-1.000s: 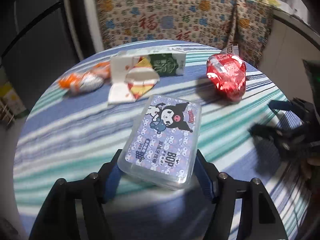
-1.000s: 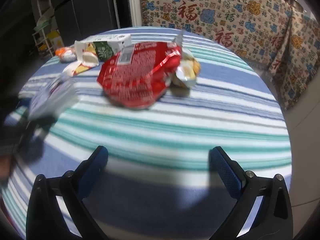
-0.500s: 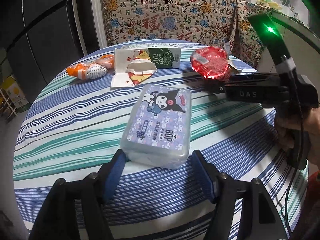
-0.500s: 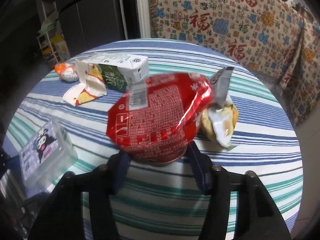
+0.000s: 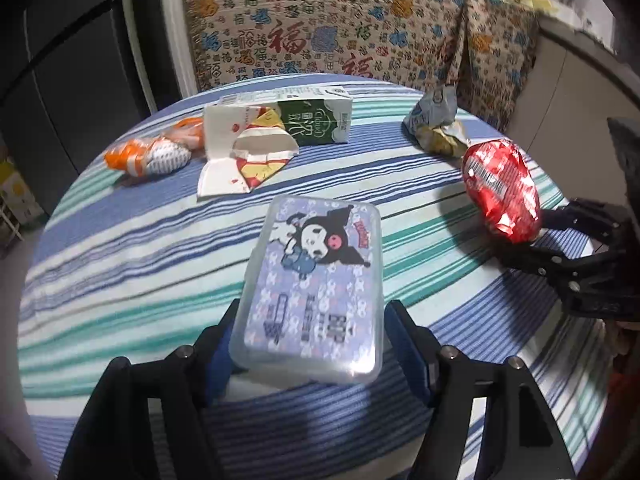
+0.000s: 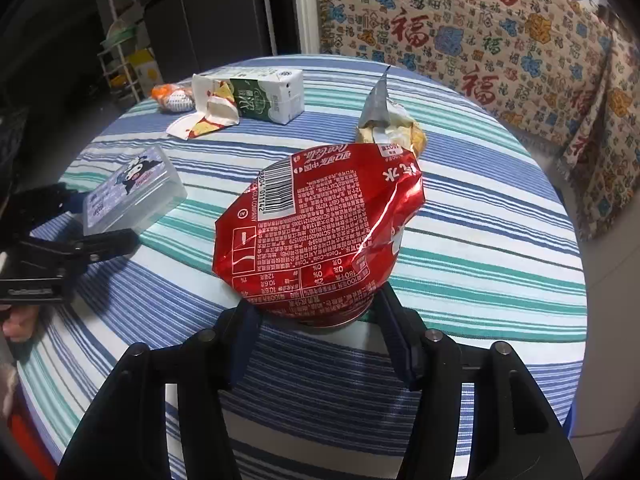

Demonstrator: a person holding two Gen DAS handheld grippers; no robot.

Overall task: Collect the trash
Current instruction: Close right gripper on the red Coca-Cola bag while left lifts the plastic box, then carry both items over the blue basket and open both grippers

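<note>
Right gripper (image 6: 316, 320) now clamped on crushed red can (image 6: 320, 232), can lifted off striped tablecloth (image 6: 480, 240); half second ago same grip, lower and nearer crumpled wrapper (image 6: 390, 128). Second ago fingers wide apart, can ahead on table. So one trash piece secured.

Left gripper (image 5: 308, 344) closed against sides of plastic box (image 5: 316, 280), box between pads as before, grip unchanged.

Beyond fingers, not yet collected: milk carton (image 5: 316, 122), torn paper (image 5: 248, 160), orange wrapper (image 5: 152, 154).

Likely next: carry can to bin, not in view.
</note>
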